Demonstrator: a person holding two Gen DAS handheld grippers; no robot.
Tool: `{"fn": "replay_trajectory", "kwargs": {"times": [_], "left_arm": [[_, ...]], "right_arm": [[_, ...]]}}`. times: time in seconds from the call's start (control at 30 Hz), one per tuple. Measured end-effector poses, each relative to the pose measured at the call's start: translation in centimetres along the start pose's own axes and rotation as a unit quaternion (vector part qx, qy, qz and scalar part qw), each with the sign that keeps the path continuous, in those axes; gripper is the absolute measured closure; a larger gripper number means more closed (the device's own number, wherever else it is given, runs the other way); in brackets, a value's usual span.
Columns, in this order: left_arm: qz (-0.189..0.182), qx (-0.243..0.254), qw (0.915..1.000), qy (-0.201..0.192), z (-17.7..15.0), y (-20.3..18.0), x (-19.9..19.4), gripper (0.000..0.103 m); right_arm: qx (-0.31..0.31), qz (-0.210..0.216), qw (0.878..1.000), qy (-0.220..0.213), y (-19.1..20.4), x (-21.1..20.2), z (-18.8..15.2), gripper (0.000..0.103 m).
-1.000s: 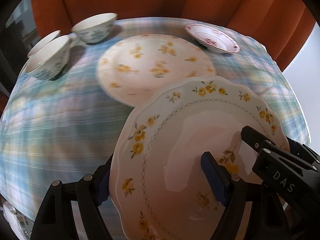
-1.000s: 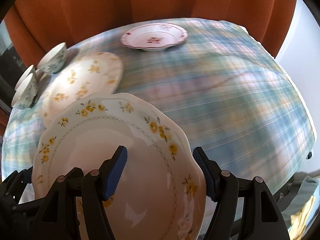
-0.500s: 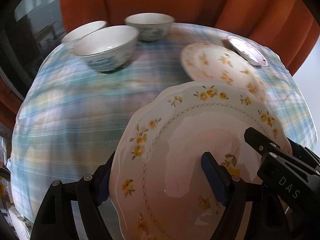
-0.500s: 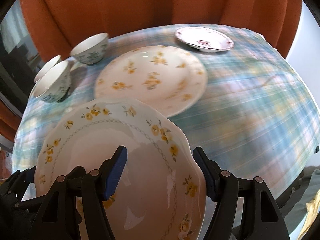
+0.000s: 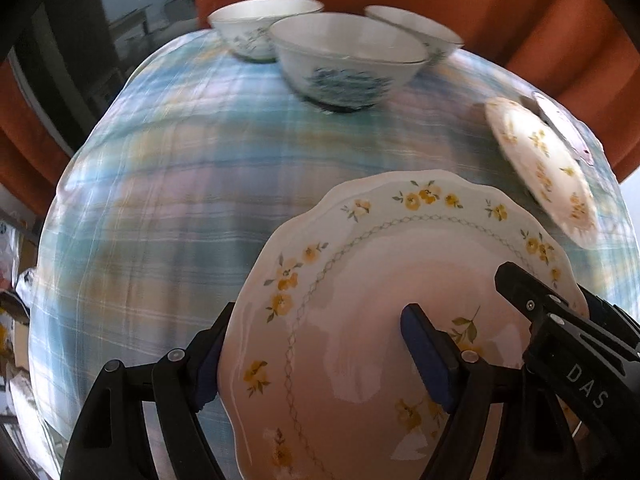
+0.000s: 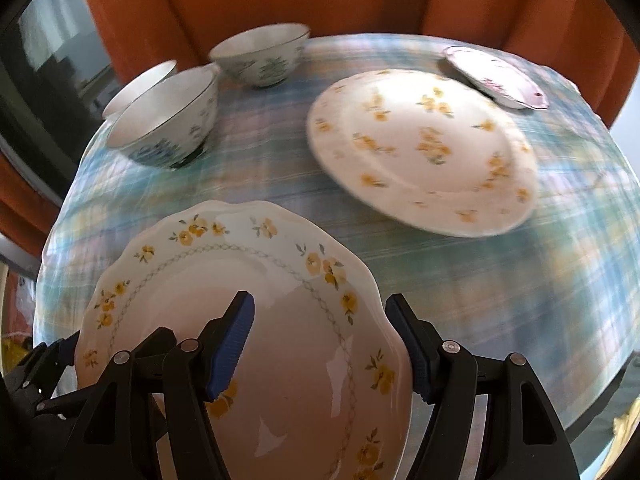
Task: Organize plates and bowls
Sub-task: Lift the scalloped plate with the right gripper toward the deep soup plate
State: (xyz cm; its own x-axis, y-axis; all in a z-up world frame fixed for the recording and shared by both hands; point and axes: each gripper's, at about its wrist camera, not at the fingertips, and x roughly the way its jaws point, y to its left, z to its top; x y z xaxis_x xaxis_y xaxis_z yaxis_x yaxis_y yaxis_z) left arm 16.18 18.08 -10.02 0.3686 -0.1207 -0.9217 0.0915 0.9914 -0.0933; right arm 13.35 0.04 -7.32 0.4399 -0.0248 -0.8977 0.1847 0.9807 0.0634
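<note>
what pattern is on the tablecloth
Blue, green and lilac plaid on the tablecloth, clearest in the left wrist view.

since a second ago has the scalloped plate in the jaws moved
Yes: the scalloped plate has swung left; in the right wrist view the bowls came nearer centre.

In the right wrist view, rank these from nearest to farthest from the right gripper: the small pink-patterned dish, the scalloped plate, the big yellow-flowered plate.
1. Scalloped plate: between the fingers of the right gripper, near edge.
2. Big yellow-flowered plate: mid-table, ahead to the right.
3. Small pink-patterned dish: far right edge, just behind that plate.
</note>
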Motion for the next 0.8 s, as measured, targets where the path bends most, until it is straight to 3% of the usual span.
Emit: {"fn": "replay_trajectory", "kwargs": {"times": [0.43, 0.6, 0.8], "left_arm": [[0.007, -0.004, 1.0000, -0.005, 0.5, 0.8, 0.5, 0.023], [0.016, 0.004, 0.9999, -0.004, -0.1, 0.4, 0.1, 0.022], [0.013, -0.012, 0.9998, -0.007, -0.6, 0.7, -1.3, 0.018]], "right_arm": [[0.006, 0.004, 1.000, 0.028, 0.8, 1.9, 0.8, 0.031], [-0.024, -0.021, 0.998, 0.045, 1.5, 2.2, 0.8, 0.031], [-0.065, -0.013, 0.997, 0.031, 1.9, 0.8, 0.7, 0.019]]}}
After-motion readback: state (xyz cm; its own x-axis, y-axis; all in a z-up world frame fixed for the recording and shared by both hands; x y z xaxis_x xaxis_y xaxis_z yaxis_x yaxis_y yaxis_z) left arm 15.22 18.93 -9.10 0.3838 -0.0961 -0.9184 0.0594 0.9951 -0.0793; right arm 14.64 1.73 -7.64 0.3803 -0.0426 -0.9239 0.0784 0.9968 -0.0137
